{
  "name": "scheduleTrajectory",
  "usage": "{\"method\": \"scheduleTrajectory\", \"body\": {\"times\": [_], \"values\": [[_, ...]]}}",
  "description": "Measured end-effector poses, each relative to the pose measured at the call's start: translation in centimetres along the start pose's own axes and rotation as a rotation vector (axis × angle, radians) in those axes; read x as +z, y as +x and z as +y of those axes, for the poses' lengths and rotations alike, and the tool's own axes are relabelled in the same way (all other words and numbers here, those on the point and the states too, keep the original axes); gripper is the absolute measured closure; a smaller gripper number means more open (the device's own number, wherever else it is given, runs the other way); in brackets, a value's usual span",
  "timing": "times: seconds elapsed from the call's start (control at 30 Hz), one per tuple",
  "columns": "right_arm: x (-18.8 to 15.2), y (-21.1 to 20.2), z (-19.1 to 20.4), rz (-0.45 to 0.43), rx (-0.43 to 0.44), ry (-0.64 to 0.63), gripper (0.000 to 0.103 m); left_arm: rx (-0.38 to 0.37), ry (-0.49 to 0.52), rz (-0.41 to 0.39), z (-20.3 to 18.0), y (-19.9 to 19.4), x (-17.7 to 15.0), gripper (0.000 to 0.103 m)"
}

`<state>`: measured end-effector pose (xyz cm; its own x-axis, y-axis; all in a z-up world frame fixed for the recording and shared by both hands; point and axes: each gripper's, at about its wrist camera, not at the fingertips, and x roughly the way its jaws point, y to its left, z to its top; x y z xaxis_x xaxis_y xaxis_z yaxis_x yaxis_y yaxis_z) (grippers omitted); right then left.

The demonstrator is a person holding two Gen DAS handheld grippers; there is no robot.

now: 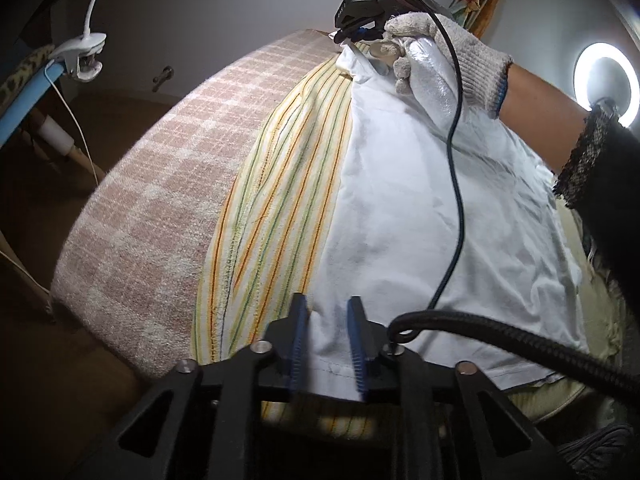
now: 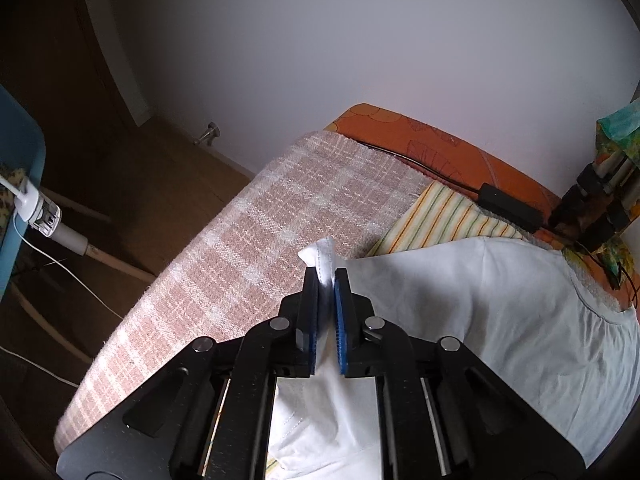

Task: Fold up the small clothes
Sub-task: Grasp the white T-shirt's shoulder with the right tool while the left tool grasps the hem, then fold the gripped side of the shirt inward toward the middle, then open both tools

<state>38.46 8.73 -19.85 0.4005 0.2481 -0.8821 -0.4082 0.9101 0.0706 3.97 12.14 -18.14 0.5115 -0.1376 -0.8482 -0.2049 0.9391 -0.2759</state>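
A white garment (image 1: 432, 200) lies spread over a yellow striped towel (image 1: 280, 200) on a pink checked blanket. My left gripper (image 1: 328, 308) has its blue pads on either side of the garment's near hem, with a gap between them and cloth in that gap. My right gripper (image 2: 327, 276) is shut on a corner of the white garment (image 2: 500, 300), which sticks up past the tips. In the left wrist view the right gripper (image 1: 360, 32) is at the garment's far corner, held by a gloved hand (image 1: 448, 52).
The pink checked blanket (image 1: 160, 200) covers the bed, which drops to a wooden floor on the left. An orange sheet (image 2: 420, 136) and a black power adapter (image 2: 508, 200) lie at the far end. A black cable (image 1: 456, 184) hangs across the garment. A ring light (image 1: 606, 80) shines at the right.
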Motion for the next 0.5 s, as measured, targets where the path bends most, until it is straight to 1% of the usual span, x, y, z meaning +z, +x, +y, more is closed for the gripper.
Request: {"method": "scheduleTrajectory", "body": {"times": [0.03,0.1,0.17,0.27,0.37,0.5], "values": [[0.2,-0.1,-0.2,-0.003,0.005,0.005,0.095,-0.027,-0.012,0.004,0.1,-0.1,0.0,0.103],[0.2,-0.8,-0.7,-0.015,0.018,0.017,0.095,-0.072,-0.04,-0.011,0.1,-0.6,0.0,0.103],[0.2,-1.6,-1.3,-0.032,0.03,0.03,0.095,-0.105,-0.041,-0.03,-0.1,-1.4,0.1,0.103],[0.3,-2.7,-2.8,-0.051,0.046,0.062,0.095,-0.117,-0.002,-0.074,-1.2,-2.8,0.3,0.103],[0.2,-3.9,-4.5,-0.076,0.064,0.092,0.095,-0.151,0.024,-0.097,-2.1,-3.8,0.2,0.103],[-0.5,-5.7,-7.7,-0.111,0.074,0.14,0.095,-0.198,0.067,-0.095,-4.2,-4.2,0.0,0.103]]}}
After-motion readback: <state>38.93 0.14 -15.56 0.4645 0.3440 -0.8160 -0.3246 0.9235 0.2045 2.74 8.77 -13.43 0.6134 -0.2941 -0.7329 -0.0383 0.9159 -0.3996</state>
